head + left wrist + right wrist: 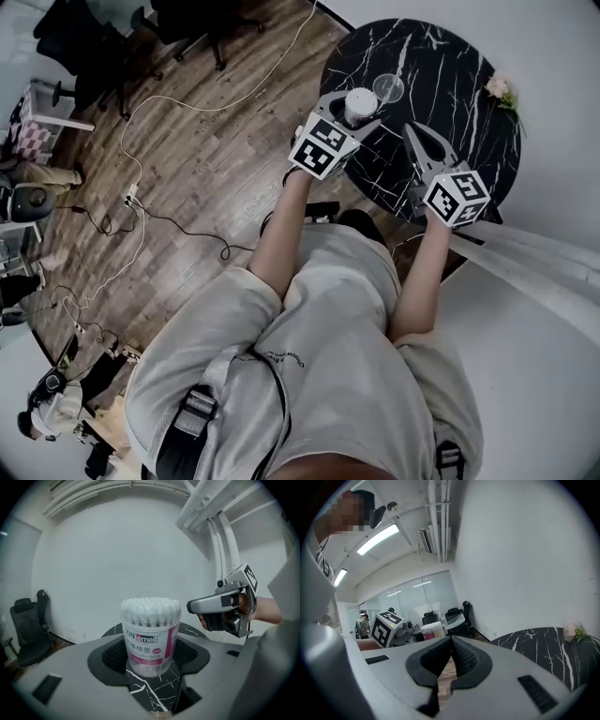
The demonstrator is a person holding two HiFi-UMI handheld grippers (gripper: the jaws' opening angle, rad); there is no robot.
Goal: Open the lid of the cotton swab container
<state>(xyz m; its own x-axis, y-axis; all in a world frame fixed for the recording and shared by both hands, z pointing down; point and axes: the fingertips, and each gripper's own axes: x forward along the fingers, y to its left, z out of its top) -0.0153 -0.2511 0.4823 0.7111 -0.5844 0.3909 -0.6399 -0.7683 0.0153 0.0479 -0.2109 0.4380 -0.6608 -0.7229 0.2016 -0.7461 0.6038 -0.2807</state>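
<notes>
The cotton swab container [359,105] is a clear tub with a pink and white label, standing on the black marble table [450,56]. My left gripper [357,114] is shut on its lower body, one pad on each side, as the left gripper view shows around the tub [151,637]. The white swab tips are bare at the top. The clear round lid [388,89] is tipped back beside the tub's far side; in the right gripper view the lid [457,619] leans next to the swabs [432,629]. My right gripper [410,129] hovers to the right of the tub, shut and holding nothing [451,641].
A small pale flower [500,91] lies near the table's far right edge. Left of the table is wooden floor with white and black cables [141,202] and office chairs [84,37]. The person's legs are close to the table's near edge.
</notes>
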